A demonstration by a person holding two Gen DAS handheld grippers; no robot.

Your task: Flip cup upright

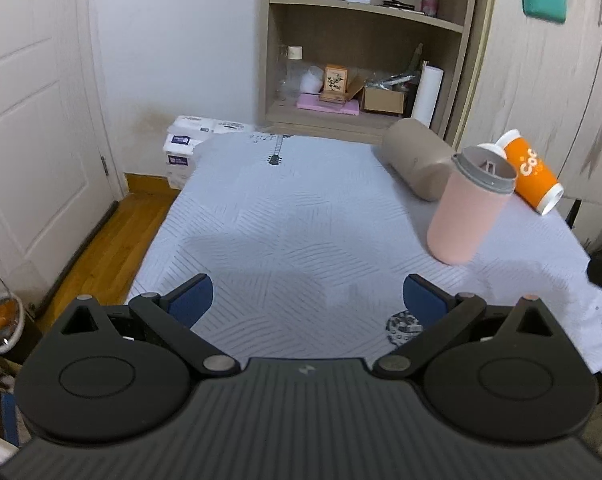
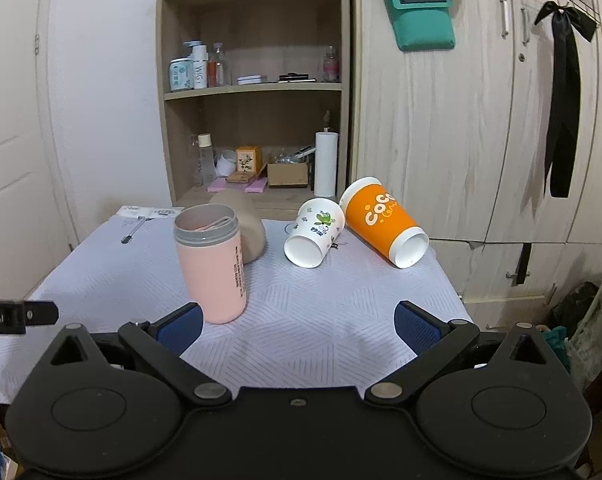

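Cup cylindrical, matte pink, grey-rimmed.

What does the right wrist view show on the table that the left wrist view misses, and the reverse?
Only the right wrist view shows the white floral cup whole, lying on its side, and the right gripper, open. Only the left wrist view shows the left gripper, open, and the tissue packs beyond the table. Both show the upright pink cup, the beige cup and orange cup lying down.
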